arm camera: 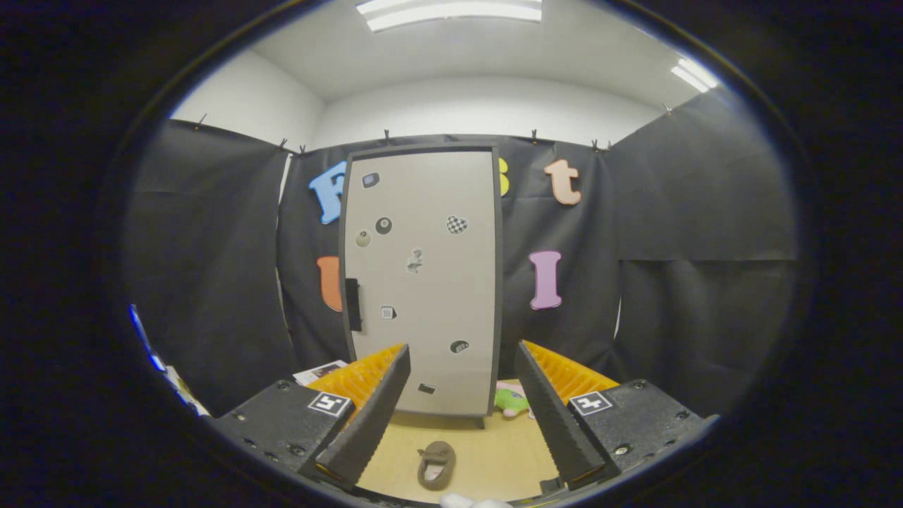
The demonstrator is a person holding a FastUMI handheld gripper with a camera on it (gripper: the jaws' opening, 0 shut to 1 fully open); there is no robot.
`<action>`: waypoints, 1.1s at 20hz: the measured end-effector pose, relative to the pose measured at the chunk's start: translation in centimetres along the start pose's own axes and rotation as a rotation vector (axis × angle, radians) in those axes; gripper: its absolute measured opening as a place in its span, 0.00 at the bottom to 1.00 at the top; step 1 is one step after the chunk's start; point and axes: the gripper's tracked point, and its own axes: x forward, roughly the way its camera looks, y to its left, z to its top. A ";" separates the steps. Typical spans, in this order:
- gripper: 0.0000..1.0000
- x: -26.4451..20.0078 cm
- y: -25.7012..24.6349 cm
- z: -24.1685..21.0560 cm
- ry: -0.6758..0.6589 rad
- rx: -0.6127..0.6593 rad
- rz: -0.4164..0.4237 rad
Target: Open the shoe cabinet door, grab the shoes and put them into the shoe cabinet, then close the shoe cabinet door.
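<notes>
With the cabinet door shut, we hold our gripper wide and empty before it, a shoe nearer us, so next we judge we must reach the door's handle.

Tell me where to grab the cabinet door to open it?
Grip the dark handle on the shoe cabinet door, at its left edge. Come straight from the front; it's a narrow upright bar, so the open tool should straddle it sideways.
</notes>
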 end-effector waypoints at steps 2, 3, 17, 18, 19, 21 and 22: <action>0.98 0.8 0.8 -0.3 0.011 0.005 -0.005; 0.98 1.3 1.3 -0.5 0.015 0.008 -0.004; 0.98 17.3 17.7 -1.5 0.066 0.046 0.145; 0.98 18.9 18.8 -1.5 0.056 0.040 0.148; 0.98 20.4 19.8 -1.5 0.056 0.032 0.149; 0.98 23.7 21.6 -1.5 0.055 0.029 0.156; 0.98 25.2 22.3 -1.7 0.061 0.030 0.159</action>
